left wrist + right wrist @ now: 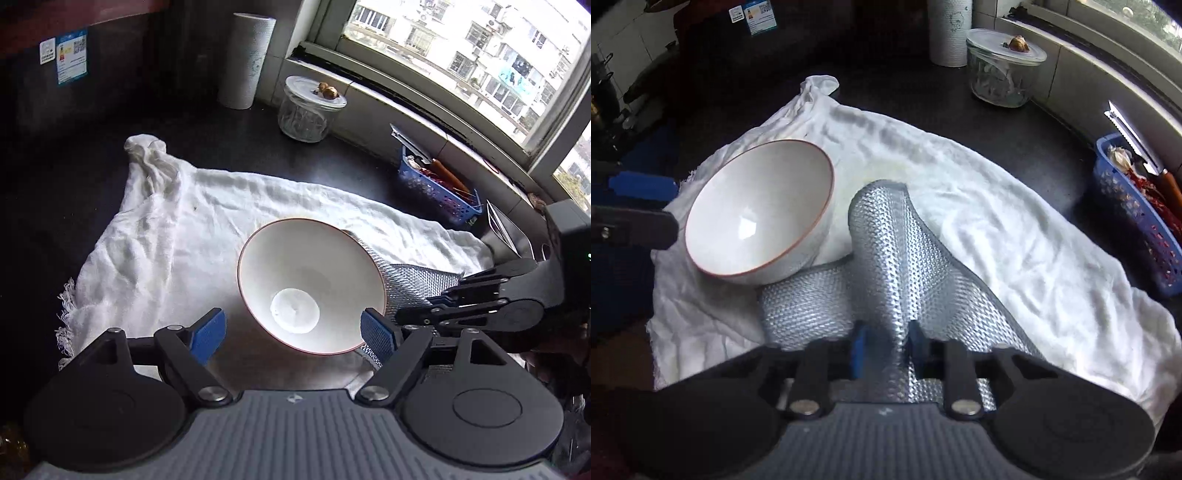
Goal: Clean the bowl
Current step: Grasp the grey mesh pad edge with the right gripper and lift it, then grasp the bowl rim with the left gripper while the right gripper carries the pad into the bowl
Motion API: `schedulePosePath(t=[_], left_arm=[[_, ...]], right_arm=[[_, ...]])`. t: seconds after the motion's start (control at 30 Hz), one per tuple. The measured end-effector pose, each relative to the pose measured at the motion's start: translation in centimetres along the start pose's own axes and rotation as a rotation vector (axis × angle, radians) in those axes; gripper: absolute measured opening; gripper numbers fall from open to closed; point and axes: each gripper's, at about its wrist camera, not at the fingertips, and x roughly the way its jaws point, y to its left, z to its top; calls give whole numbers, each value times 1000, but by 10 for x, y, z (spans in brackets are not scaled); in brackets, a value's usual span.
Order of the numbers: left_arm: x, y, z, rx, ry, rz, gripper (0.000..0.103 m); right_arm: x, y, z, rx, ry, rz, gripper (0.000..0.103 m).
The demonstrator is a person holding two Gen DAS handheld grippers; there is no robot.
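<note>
Left hand-held gripper (293,332) is spread wide, its blue pads on either side of the bowl's lower rim; I cannot tell whether they touch it. Right hand-held gripper (884,347) is pressed onto a silver mesh scouring cloth (886,258), pinching a raised fold of it between the pads.

Bench (229,140): dark surface, running up to a tiled sill under the window (480,55) along its far edge.

White towel (177,240): spread over the middle of the bench, wrinkled, one corner bunched toward the far left.

Silver mesh scouring cloth: lies on the towel, its free end reaching under and against the bowl.

Bowl (310,280): white with a thin red-brown rim, resting on the towel near its front edge, tilted on its side so the opening faces my left hand-held gripper. Interior looks clean and glossy.

Paper towel roll (245,59): upright at the far edge of the bench.

Blue basket (439,192): at the far right edge below the sill, holding utensils.

Glass jar (308,109): lidded, just beside the roll, a small brown item on the lid.
</note>
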Motion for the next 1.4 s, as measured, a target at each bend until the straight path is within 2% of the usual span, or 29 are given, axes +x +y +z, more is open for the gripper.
schedulePosePath(t=[0.03, 0.1, 0.13, 0.17, 0.2, 0.23, 0.3, 0.37, 0.53, 0.7, 0.77, 0.87, 0.97, 1.13, 1.23, 1.4], left_arm=[[1, 4, 1, -28, 2, -4, 80], [4, 6, 1, -19, 4, 9, 79], [6, 6, 2, -6, 5, 36, 71], [11, 7, 3, 3, 16, 47, 57], [14, 9, 4, 0, 23, 47, 49], [19, 12, 5, -9, 36, 43, 34], [27, 17, 7, -25, 54, 37, 31], [37, 24, 6, -68, 87, 13, 22], [37, 35, 2, -215, 105, -71, 16], [33, 32, -1, -311, 138, -99, 12], [37, 29, -6, -355, 176, -116, 12], [38, 21, -11, -350, 172, -92, 11], [34, 11, -11, -303, 145, -73, 12], [26, -18, -12, -103, 87, -21, 12], [23, -29, -14, -20, 59, 1, 11], [24, -29, -14, -14, 57, 5, 12]], right_arm=[[-4, 0, -1, 6, -11, 0, 8], [-16, -1, -4, 23, -41, -6, 8], [-23, -1, -5, 33, -60, -12, 8], [-31, -1, -6, 46, -85, -18, 8], [-38, -1, -6, 57, -107, -25, 8], [-45, 0, -6, 68, -130, -33, 9], [-58, 3, -5, 76, -177, -47, 9], [-72, 8, -3, 73, -233, -60, 9], [-92, 25, 4, 30, -340, -103, 9], [-97, 48, 16, -88, -381, -116, 9], [-97, 61, 20, -162, -394, -112, 9], [-90, 83, 21, -291, -378, -124, 9], [-65, 104, 11, -450, -307, -162, 9], [-24, 119, -10, -596, -185, -204, 12], [-14, 113, -12, -575, -142, -197, 15], [8, 95, -14, -465, -81, -115, 14]])
